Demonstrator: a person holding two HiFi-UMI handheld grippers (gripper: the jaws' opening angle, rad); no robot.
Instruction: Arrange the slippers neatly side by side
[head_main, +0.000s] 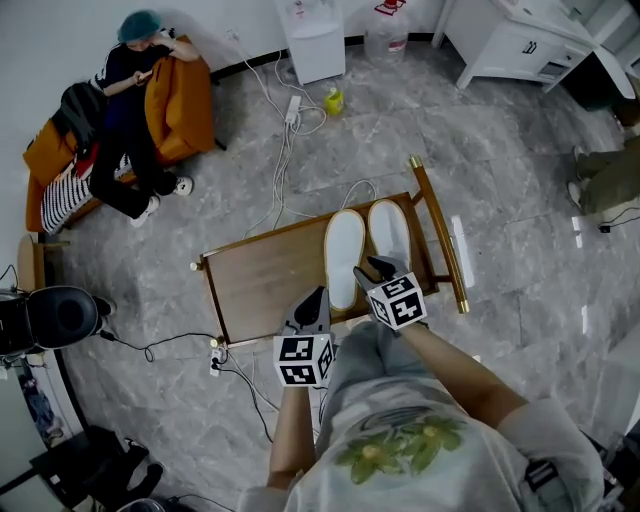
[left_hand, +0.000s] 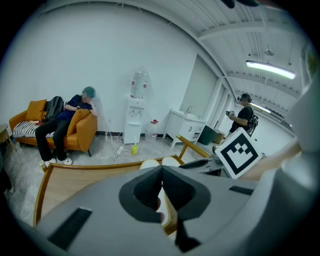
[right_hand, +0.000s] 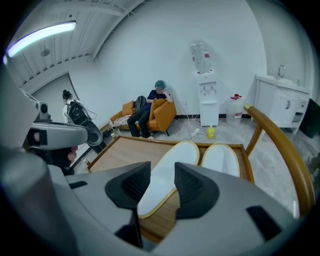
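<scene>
Claws hang near the person's lap: the left claw (left_hand: 161, 172) has its jaws pressed together on nothing, while the right claw (right_hand: 162, 182) has its jaws apart and empty, with the heel of the left slipper (right_hand: 175, 159) showing past the gap. Both white slippers lie side by side at the right end of the wooden worktop (head_main: 260, 280), the right slipper (head_main: 389, 233) just beside the left. Farther off, a person (head_main: 130, 95) sits on an orange sofa (head_main: 185, 110).

slippers (head_main: 344, 255) side by side, table (head_main: 260, 285) R end | sofa (head_main: 185, 120) behind-L
</scene>
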